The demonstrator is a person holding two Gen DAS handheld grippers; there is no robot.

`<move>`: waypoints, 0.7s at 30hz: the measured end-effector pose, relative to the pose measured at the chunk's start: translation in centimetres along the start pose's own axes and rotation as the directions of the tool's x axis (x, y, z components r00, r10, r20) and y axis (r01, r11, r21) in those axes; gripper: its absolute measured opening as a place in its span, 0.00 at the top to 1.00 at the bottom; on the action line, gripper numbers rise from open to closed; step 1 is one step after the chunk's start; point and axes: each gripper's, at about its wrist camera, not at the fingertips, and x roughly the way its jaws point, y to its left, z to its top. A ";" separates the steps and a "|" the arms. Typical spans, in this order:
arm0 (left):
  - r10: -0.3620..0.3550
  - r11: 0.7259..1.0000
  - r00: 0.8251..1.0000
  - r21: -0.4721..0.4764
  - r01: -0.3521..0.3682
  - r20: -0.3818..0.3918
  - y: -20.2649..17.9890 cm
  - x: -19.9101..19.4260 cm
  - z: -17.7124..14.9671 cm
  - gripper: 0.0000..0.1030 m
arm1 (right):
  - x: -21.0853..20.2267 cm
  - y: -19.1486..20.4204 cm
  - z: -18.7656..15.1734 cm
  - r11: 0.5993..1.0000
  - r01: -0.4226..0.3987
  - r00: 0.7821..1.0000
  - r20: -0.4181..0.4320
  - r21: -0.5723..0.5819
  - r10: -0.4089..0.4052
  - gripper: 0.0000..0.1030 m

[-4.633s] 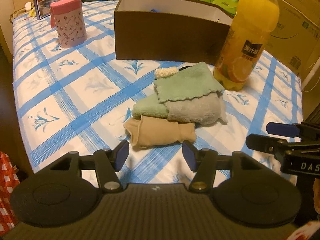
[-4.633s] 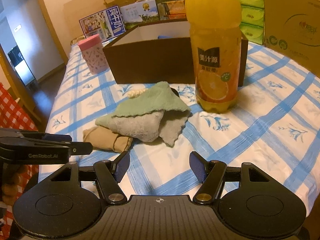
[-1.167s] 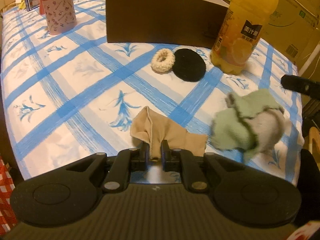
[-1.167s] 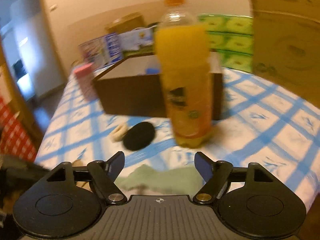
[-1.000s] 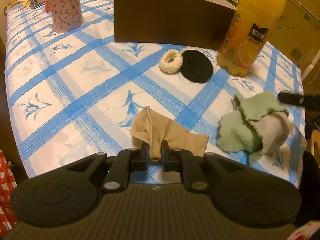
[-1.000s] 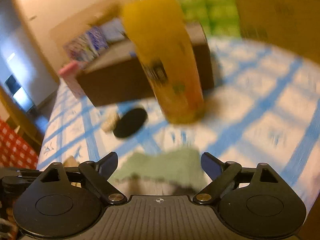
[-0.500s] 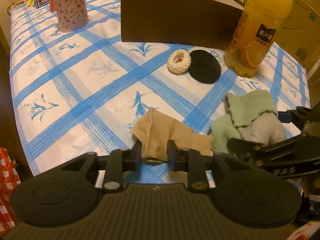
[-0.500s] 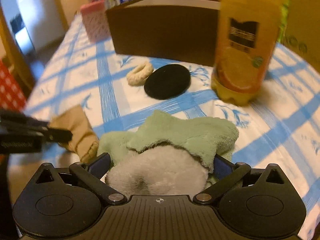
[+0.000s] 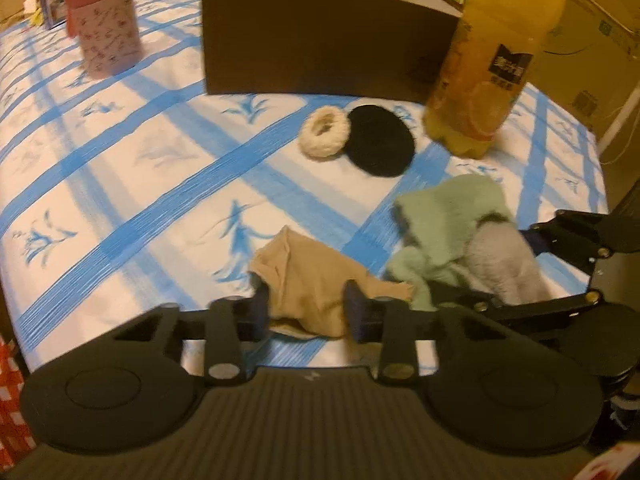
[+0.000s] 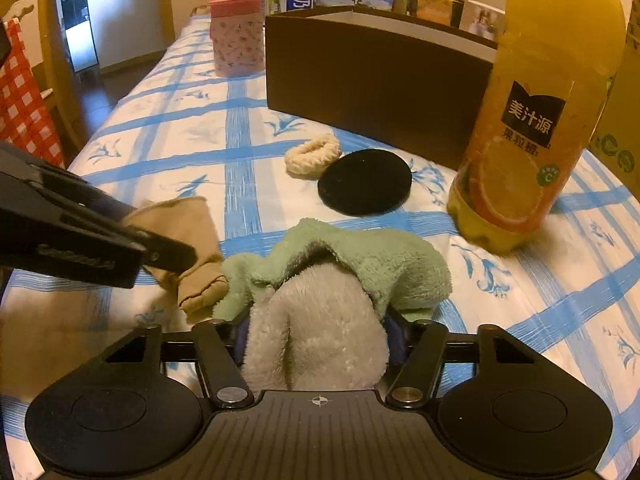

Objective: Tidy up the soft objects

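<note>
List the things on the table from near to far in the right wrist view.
Grey towel → green towel → black pad → cream scrunchie → brown box → pink cup.

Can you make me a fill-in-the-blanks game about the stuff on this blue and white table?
1. The cream scrunchie lies right next to a flat round pad that is ____.
2. The tall bottle is full of ____ juice.
3. The right gripper is closing around a grey cloth with a ____ cloth draped over it.
4. The left gripper has a ____ cloth between its fingers.

Missing words: black; orange; green; tan
</note>
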 end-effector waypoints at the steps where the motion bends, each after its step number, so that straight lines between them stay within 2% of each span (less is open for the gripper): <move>1: -0.003 1.000 1.000 0.006 0.003 0.003 -0.3 0.0 0.1 0.83 | 0.0 0.0 0.0 1.000 -0.002 1.000 0.000 0.001 0.002 0.43; 3: -0.014 1.000 1.000 0.025 0.014 0.010 -0.8 0.0 0.3 0.89 | 0.0 -0.1 0.0 1.000 -0.003 1.000 0.002 0.007 0.003 0.44; 7: -0.027 0.999 1.000 0.040 0.027 0.011 -1.6 0.0 0.2 0.92 | 0.0 -0.3 0.0 1.000 -0.008 1.000 0.002 0.020 0.007 0.46; 15: -0.034 0.999 0.999 0.040 0.033 0.008 -2.1 -0.2 0.1 0.92 | -0.3 -0.6 0.0 1.000 -0.014 1.000 0.001 0.027 0.014 0.61; 21: -0.038 0.998 0.999 0.043 0.038 0.003 -2.1 -0.5 0.1 0.92 | -0.6 -0.8 -0.1 0.999 -0.020 1.000 0.003 0.036 0.020 0.65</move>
